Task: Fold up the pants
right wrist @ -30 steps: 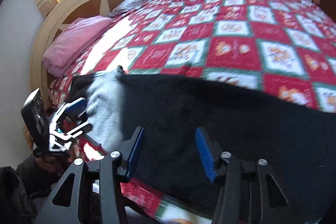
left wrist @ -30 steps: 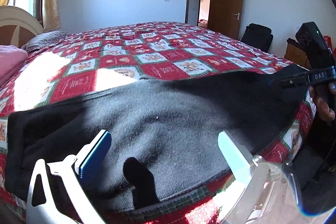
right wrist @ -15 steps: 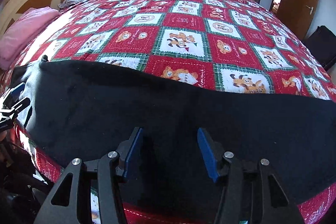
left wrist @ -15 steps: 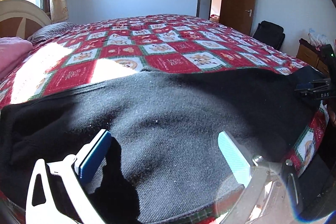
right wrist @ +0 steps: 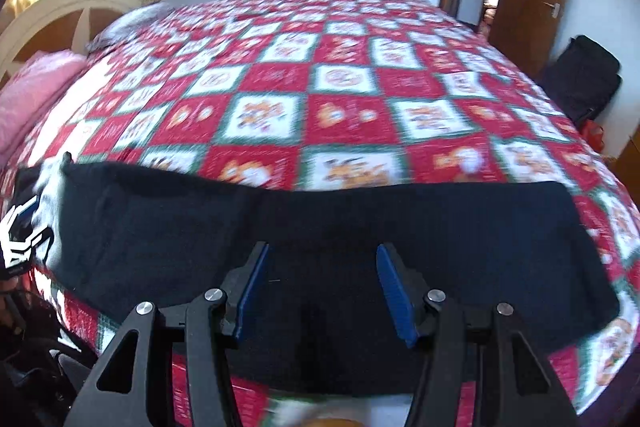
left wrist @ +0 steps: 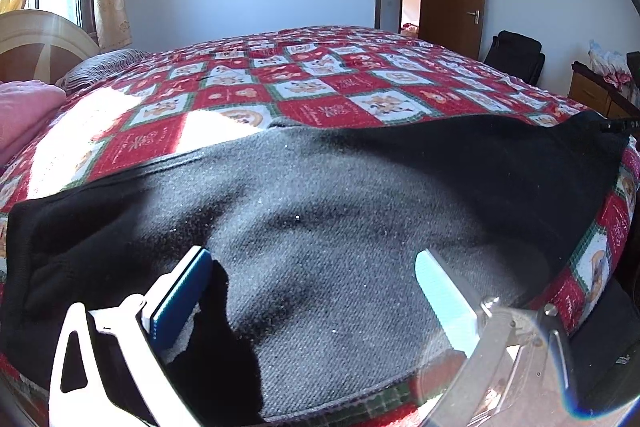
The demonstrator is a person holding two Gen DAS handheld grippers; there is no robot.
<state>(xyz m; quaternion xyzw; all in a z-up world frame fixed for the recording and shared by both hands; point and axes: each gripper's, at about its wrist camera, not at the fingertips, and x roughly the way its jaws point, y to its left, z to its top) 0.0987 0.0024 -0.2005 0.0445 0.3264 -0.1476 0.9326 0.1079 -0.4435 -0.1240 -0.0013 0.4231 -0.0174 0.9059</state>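
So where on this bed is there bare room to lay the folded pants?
The quilt is bare beyond the pants' far edge, up to the pink blanket and grey pillow at the headboard. The near edge is crowded: pants and both grippers.

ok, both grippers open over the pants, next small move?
Probably lower the right gripper onto the near edge of the pants and close. They lie flat along the bed edge, and both the right and left gripper are open, holding nothing.
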